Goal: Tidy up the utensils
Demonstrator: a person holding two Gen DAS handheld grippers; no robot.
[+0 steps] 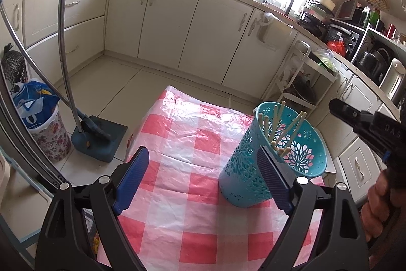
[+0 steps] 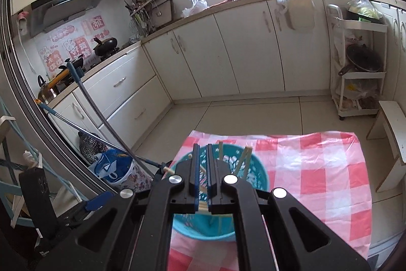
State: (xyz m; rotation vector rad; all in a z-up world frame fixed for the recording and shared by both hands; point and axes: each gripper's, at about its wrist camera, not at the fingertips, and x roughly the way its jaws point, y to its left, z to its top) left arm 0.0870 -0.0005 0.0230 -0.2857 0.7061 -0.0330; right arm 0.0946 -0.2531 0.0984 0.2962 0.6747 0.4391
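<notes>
Two grippers in shot, going L to R: left gripper (image 1: 203,169) hangs over the checked tablecloth (image 1: 187,144) w/ fingers (image 1: 134,169) spread wide, gripping nothing. Teal basket (image 1: 253,169) stands upright on the cloth by its right finger, wooden chopsticks (image 1: 279,118) poking out the top. Right gripper (image 2: 202,164) sits directly above the basket (image 2: 261,174), fingers nearly closed. Can't tell if they're pinching a chopstick (image 2: 203,206) or not, tbh.
</notes>
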